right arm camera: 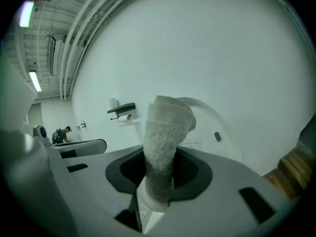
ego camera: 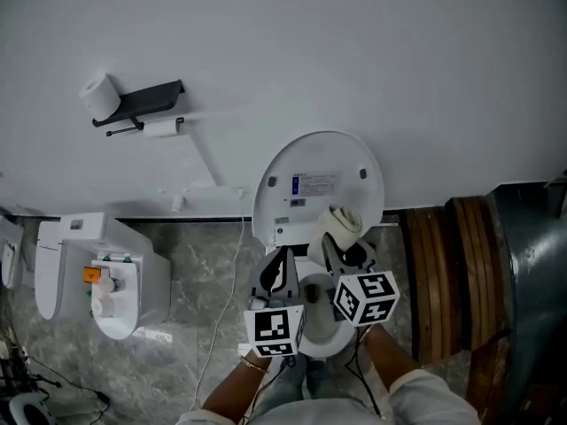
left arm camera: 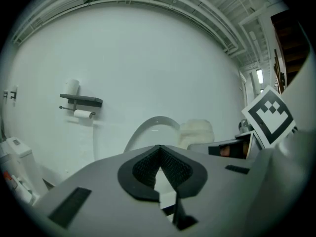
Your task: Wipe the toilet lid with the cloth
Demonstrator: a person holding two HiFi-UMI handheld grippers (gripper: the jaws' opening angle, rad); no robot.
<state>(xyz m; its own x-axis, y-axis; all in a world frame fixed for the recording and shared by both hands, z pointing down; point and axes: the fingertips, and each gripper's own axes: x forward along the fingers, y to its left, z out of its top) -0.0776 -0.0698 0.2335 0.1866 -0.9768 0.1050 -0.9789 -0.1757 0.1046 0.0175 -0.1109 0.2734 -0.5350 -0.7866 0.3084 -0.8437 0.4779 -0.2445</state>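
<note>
**Forearms (ego camera: 244, 388) low, both tongs up at the raised toilet lid**

Person's forearms come in just below the lid (ego camera: 319, 171), side by side and close together. Each holds its tongs out toward the lid, w/ marker cubes (ego camera: 273, 328) on top facing up.

- L tongs (ego camera: 283, 257) (left arm camera: 159, 149): left of the lid's lower edge, pointing about level at it. Clenched, pads meet at the tip, nothing between them.
- R tongs (ego camera: 341, 243) (right arm camera: 158, 174): just right of the L pair, tipped slightly down. Clenched on the cloth (ego camera: 344, 220) (right arm camera: 167, 130).
- Cloth: pale terry wad, rolled. Stands up out of the pads and past the tips, its end in front of the lid's lower right part. Can't tell if it touches the lid.
- Lid: white, round, standing upright against the wall (ego camera: 372, 51), label side facing the person.
- White toilet rim (ego camera: 317, 289): directly under both tongs, below the lid.
- Paper-roll holder (ego camera: 142, 104): on the wall, well left of the lid and above it.
- Second toilet (ego camera: 97, 273): far left of the lid, on the floor.
</note>
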